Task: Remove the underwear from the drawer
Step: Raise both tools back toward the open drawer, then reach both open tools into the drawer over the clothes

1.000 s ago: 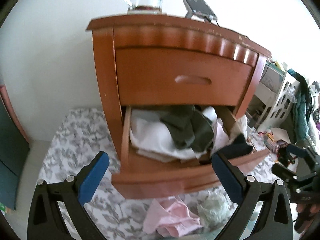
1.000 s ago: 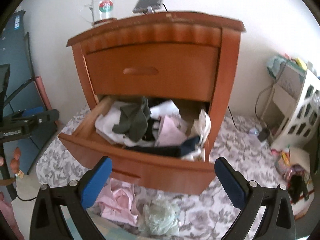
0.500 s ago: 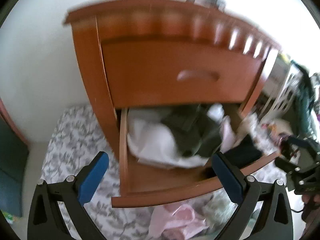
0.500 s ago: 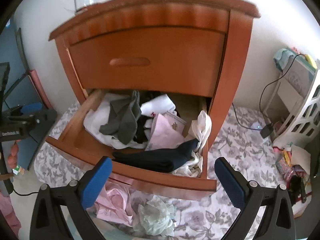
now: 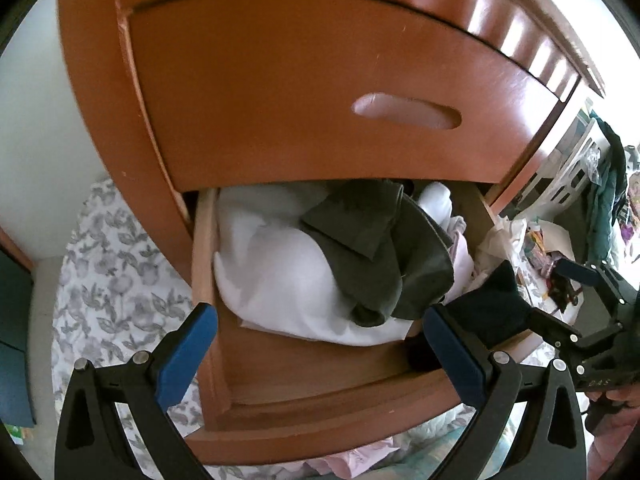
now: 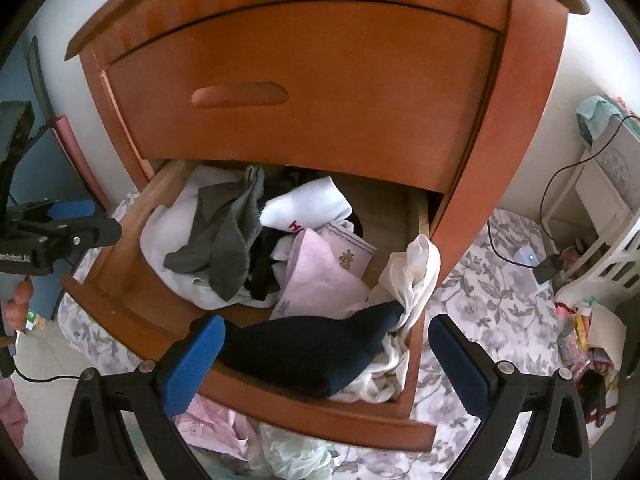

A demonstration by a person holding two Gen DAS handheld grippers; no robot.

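The lower drawer (image 5: 320,420) of a wooden nightstand stands pulled out, full of clothes. A white cloth (image 5: 280,280) fills its left side, with a grey-green garment (image 5: 384,256) lying on top. My left gripper (image 5: 320,352) hangs open just above the drawer's front, holding nothing. In the right wrist view a navy garment (image 6: 312,352) lies at the drawer's (image 6: 320,416) front right, beside a pink garment (image 6: 320,276) and a cream one (image 6: 416,276) draped over the side wall. My right gripper (image 6: 328,364) is open right above the navy garment.
The upper drawer (image 5: 320,100) is closed and overhangs the back of the open one. Pink clothes (image 6: 212,424) and a pale green bundle (image 6: 296,452) lie on the floral mat (image 6: 500,280) below the drawer front. A white basket (image 6: 612,232) and a charger cable (image 6: 548,272) are at the right.
Both grippers have moved forward and down, close over the open drawer. Both have stayed open and empty. The clothes have not shifted.
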